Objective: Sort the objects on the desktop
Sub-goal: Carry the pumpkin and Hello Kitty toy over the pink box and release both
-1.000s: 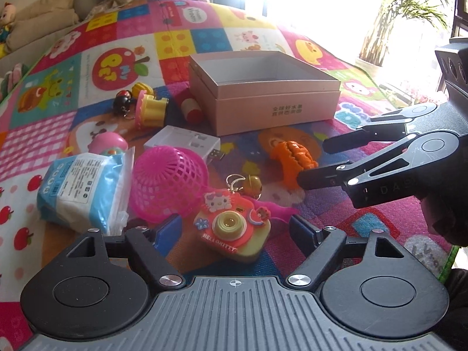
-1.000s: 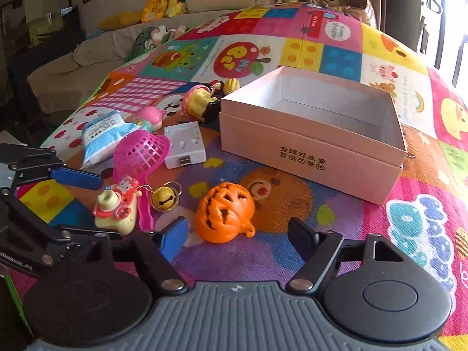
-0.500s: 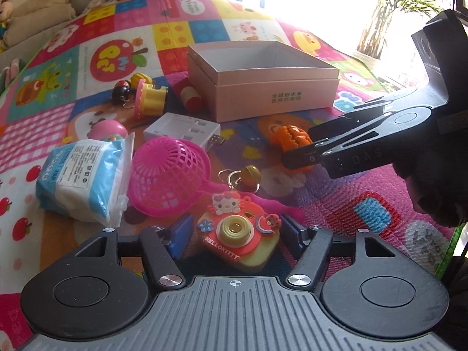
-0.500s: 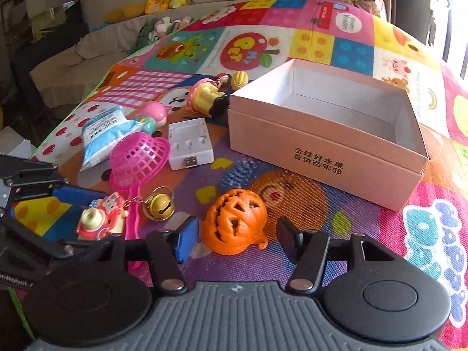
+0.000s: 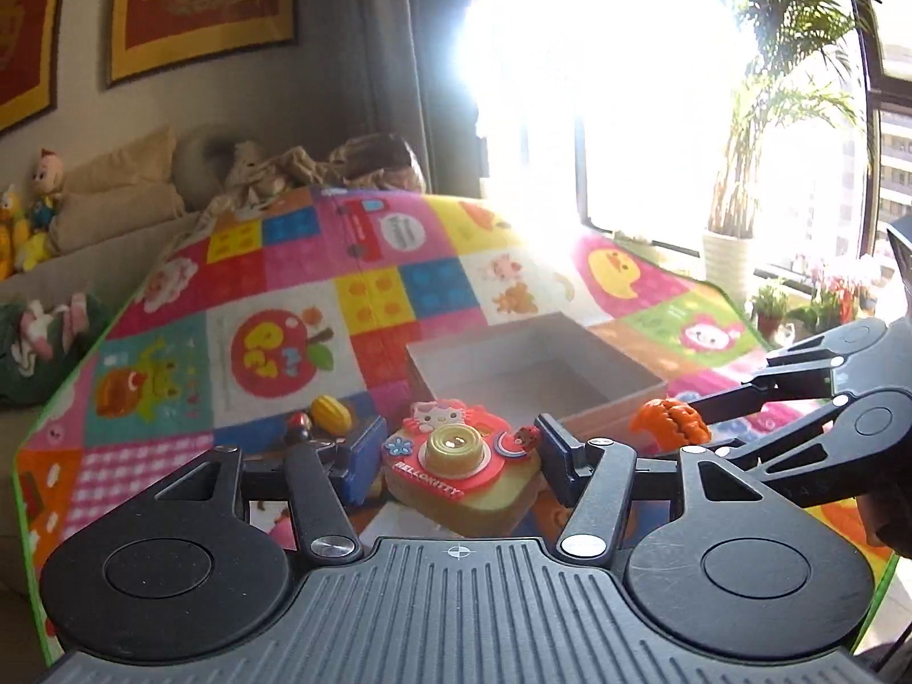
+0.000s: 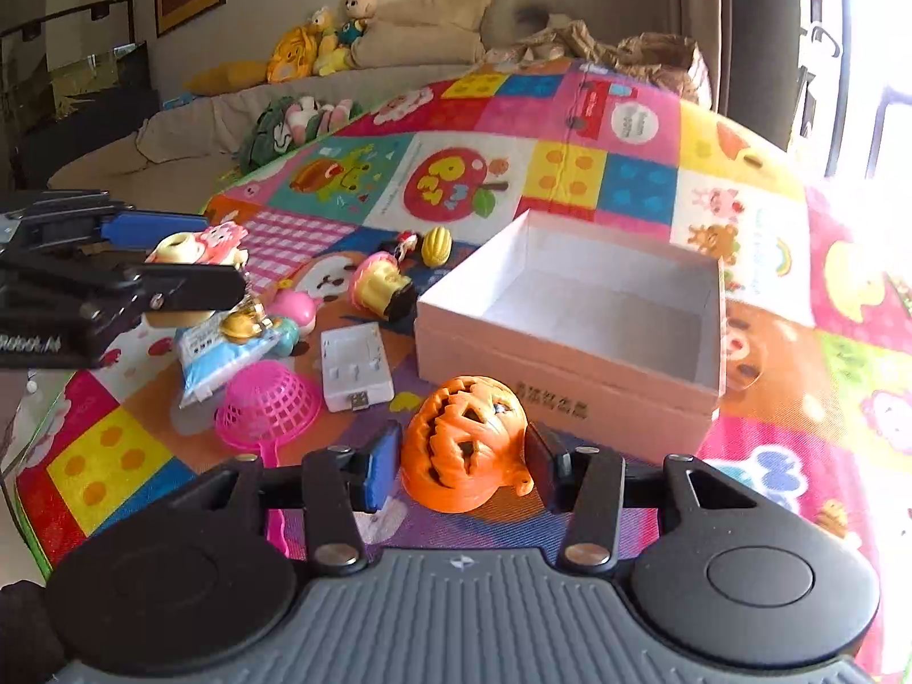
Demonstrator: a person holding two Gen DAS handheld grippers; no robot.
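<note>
My left gripper is shut on a Hello Kitty toy camera and holds it lifted above the mat, in front of the open pink box. It also shows in the right wrist view, with a gold bell hanging below it. My right gripper is shut on an orange pumpkin toy, held up just in front of the pink box. The pumpkin shows in the left wrist view too.
On the colourful play mat lie a pink mesh scoop, a white USB adapter, a blue-white packet, a pink ball, a yellow-pink toy and a small yellow toy. A sofa with plush toys stands behind.
Both grippers closed on their toys and lifted them off the mat. The camera and its bell rose with the left gripper; the pumpkin rose with the right gripper toward the box.
</note>
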